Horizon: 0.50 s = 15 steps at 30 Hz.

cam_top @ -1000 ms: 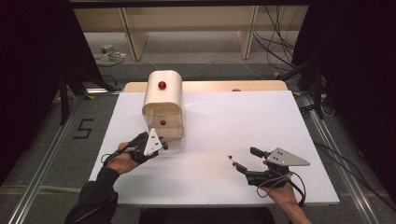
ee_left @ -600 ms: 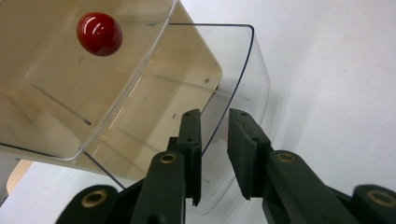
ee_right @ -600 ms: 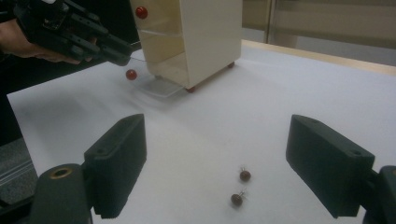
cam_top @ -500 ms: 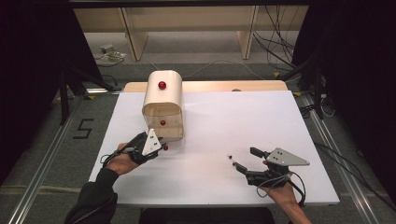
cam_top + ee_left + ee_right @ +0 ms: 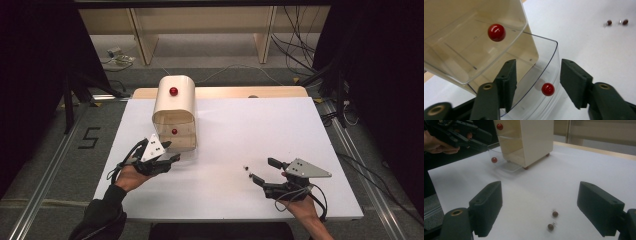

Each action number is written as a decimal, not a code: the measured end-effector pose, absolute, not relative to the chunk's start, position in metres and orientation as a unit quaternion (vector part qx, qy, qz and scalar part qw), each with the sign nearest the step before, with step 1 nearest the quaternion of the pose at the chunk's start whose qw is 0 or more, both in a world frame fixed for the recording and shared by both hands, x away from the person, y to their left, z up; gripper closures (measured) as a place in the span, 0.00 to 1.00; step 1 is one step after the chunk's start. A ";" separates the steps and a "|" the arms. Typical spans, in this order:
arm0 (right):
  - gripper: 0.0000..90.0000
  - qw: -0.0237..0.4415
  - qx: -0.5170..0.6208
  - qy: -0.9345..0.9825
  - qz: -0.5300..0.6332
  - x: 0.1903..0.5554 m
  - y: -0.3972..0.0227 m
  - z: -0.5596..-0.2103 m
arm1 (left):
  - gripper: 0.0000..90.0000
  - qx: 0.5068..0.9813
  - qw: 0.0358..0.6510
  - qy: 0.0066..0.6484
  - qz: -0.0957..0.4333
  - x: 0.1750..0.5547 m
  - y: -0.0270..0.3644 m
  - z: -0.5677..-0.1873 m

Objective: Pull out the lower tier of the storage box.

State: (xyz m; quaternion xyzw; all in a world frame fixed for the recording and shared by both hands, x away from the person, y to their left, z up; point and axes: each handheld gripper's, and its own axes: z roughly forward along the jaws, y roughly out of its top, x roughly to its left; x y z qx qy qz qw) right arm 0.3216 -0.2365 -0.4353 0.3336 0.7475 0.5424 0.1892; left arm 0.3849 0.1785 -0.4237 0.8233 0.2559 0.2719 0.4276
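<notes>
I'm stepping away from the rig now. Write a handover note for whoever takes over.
Left gripper: open, its jaws have just been opening; they stand either side of the lower drawer's red knob without pressing it.
Right gripper: open, resting low over the table, holding nothing.
Things: the cream drawer box stands at the back left of the white table; its clear lower drawer is pulled part way out. Two small brown earrings lie on the table between the right jaws.
Done: drawer opened.
Left, probably: pick up the earrings, put them in the drawer, shut it.
</notes>
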 end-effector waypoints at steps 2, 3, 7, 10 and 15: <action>0.23 0.189 0.333 0.748 0.542 0.322 -0.236 -0.435 | 0.46 0.813 0.445 0.273 0.257 0.384 0.181 -0.423; 0.23 0.189 0.333 0.748 0.542 0.322 -0.236 -0.435 | 0.45 0.809 0.454 0.279 0.250 0.384 0.181 -0.423; 0.23 0.189 0.334 0.747 0.542 0.322 -0.237 -0.435 | 0.39 0.791 0.482 0.301 0.229 0.381 0.183 -0.421; 0.23 0.188 0.335 0.747 0.542 0.322 -0.237 -0.436 | 0.36 0.772 0.505 0.321 0.215 0.378 0.183 -0.420; 0.23 0.186 0.334 0.747 0.543 0.322 -0.237 -0.436 | 0.32 0.745 0.538 0.345 0.190 0.373 0.184 -0.419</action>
